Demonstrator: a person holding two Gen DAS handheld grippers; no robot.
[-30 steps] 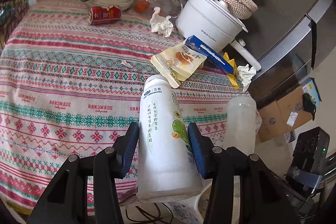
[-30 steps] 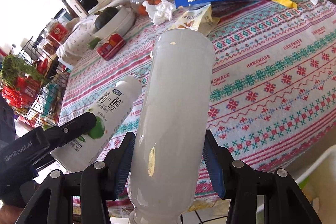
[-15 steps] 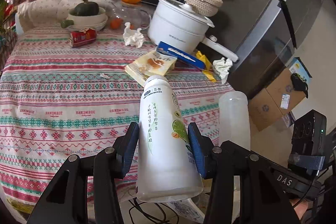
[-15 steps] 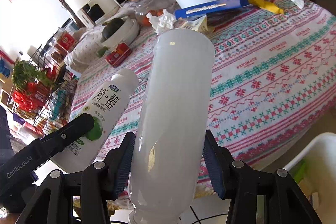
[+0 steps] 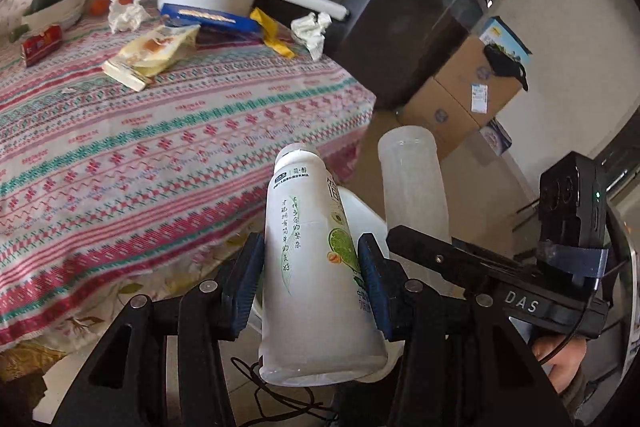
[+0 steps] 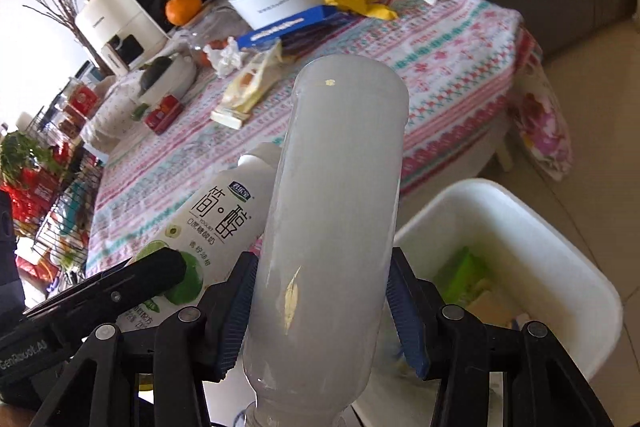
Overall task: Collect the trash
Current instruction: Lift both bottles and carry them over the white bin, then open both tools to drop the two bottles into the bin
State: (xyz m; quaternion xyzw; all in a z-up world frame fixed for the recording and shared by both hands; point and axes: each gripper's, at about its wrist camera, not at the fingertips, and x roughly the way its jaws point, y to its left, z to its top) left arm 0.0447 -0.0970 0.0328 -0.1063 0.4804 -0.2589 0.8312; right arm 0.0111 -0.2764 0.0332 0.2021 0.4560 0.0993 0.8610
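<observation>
Right wrist view | your right gripper pinches frosted bottle, left gripper pinches yogurt bottle | both beside white bin, off table | step: carry-to-bin | next: centre over opening, then spread fingers.

I see a table under a striped patterned cloth, a grey fridge behind it, cardboard boxes against the pale wall, bright daylight at left
</observation>
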